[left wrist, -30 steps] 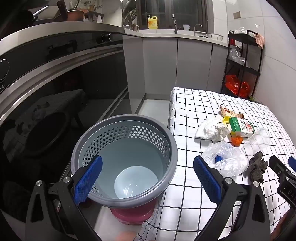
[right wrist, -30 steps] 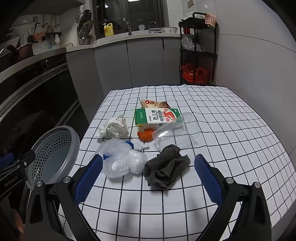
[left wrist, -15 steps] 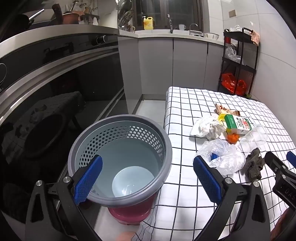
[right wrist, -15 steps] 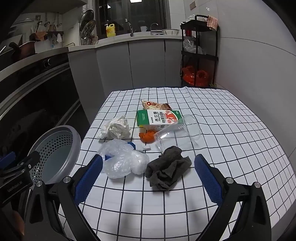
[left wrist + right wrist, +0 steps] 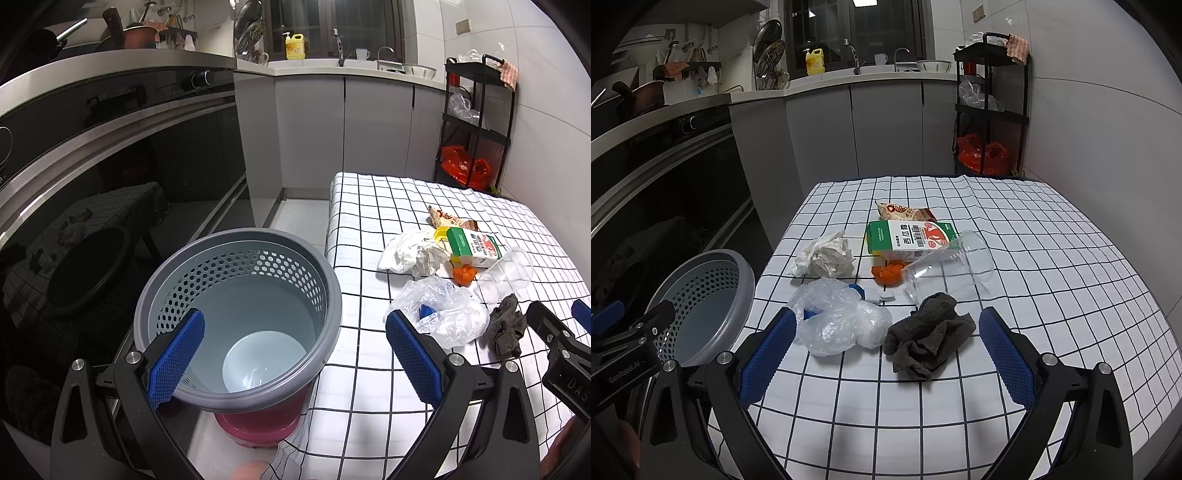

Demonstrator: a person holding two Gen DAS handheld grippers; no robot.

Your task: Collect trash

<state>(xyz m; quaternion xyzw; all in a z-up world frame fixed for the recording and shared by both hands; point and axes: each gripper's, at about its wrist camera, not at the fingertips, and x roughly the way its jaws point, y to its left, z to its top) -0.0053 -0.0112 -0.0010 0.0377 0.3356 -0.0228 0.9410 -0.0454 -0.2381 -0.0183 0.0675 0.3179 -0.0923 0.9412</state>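
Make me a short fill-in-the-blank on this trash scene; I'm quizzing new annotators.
1. The clear plastic cup lies on its ____.
2. The gray bin stands off the table's ____ edge, seen from the right tongs.
3. Both tongs, including the left tongs, are ____.
4. The dark crumpled cloth lies directly between the right tongs' two blue ____.

Answers: side; left; open; fingers

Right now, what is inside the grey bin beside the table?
The grey bin holds no trash: the left wrist view shows only its pale round bottom and perforated wall. The blue pad of the left gripper covers a small part of the inside.
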